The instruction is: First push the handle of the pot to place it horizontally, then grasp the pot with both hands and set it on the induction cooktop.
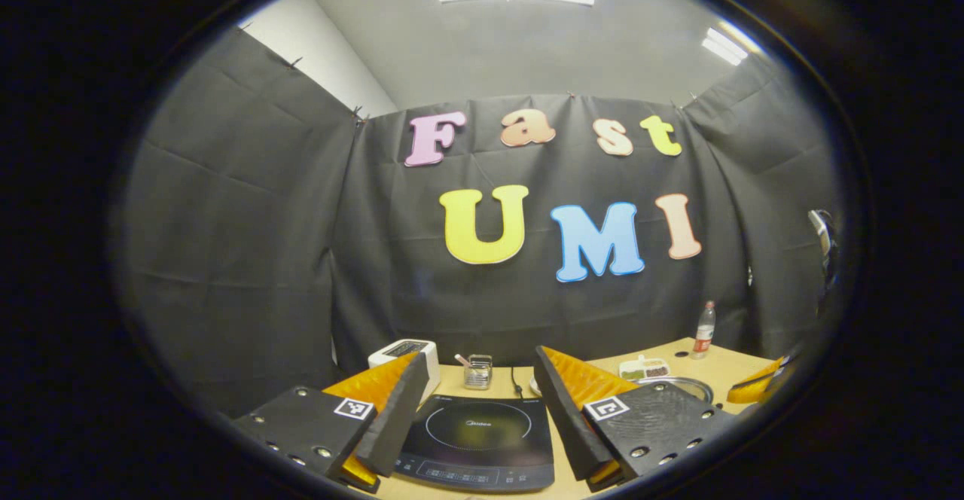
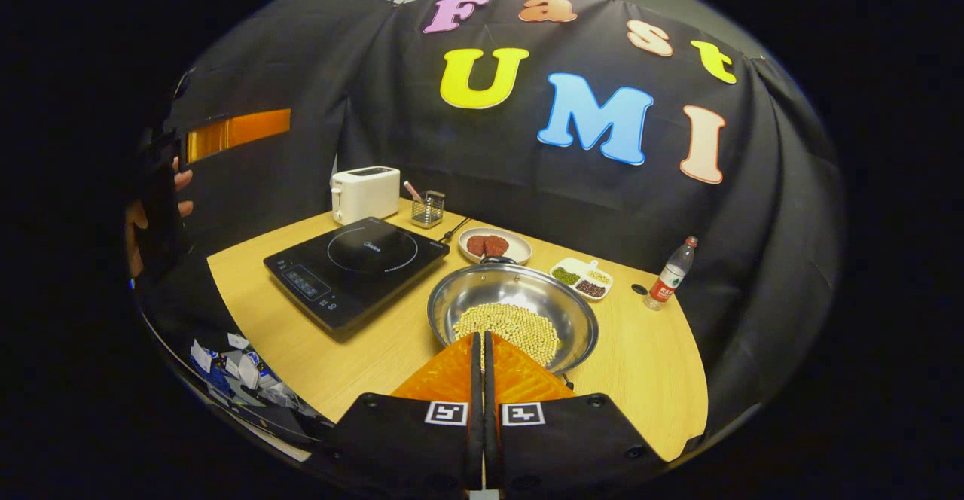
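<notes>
Right gripper view has the right tongs [image 2: 483,346] at the near edge of the surface [image 2: 640,379], their fingers pressed together with nothing between them, tips reaching the near rim of the pot [image 2: 527,293] or hanging just above it; whether they touch it I cannot tell. The pot is a wide shallow steel pan holding pale beans [image 2: 510,328], and it lies straight ahead of these tongs, just beyond their tips, to the right of the induction cooktop [image 2: 358,263] with a narrow gap between the two. A dark handle [image 2: 497,260] shows at the far rim of the pot, next to a plate of red food [image 2: 493,245]; any near handle is hidden behind the tongs, so the handle axis seems to run near to far and would need turning to lie left to right. The right tongs are the nearer pair for that push. Farther left, held high beside the booth wall, a hand [image 2: 143,217] grips the other tool. Left gripper view has the left tongs [image 1: 476,398] apart and empty, raised well above the surface, with the cooktop directly ahead between the fingers and the pot's rim [image 1: 689,385] off to the right. Beyond stand a toaster [image 2: 365,193], a wire holder [image 2: 428,210], a divided dish [image 2: 581,277] and a bottle [image 2: 670,275].
</notes>
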`<state>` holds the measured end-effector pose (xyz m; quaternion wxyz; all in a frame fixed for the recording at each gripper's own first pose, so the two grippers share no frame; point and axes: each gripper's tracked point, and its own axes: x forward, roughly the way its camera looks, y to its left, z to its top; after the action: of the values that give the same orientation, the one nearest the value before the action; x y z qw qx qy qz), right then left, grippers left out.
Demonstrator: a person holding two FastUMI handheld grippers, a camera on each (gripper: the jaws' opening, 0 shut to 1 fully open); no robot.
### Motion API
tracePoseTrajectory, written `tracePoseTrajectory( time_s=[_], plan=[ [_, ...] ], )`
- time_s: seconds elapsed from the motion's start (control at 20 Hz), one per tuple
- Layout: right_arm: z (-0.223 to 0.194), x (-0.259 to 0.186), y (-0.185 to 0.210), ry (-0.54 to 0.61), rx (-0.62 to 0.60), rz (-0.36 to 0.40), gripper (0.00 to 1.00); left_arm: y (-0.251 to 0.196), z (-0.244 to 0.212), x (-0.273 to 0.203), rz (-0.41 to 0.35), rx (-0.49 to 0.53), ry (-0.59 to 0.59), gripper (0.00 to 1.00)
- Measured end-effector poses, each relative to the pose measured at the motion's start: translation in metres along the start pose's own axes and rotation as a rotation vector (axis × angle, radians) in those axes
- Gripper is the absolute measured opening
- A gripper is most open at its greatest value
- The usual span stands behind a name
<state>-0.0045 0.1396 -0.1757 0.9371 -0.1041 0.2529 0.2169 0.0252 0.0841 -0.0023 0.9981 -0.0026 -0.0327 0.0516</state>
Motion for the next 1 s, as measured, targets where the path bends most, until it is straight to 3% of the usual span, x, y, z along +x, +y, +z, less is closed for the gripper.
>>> tracePoseTrajectory(
  time_s=[0.45,1.0],
  plan=[
    [-0.050,0.044,-0.004,0.163,0.008,0.145,0.02,-0.027,-0.020,0.035,0.055,0.008,0.049,0.84],
    [-0.104,0.069,-0.018,0.328,0.084,0.213,0.02,-0.068,-0.034,0.065,0.064,0.025,0.087,0.84]
  ],
)
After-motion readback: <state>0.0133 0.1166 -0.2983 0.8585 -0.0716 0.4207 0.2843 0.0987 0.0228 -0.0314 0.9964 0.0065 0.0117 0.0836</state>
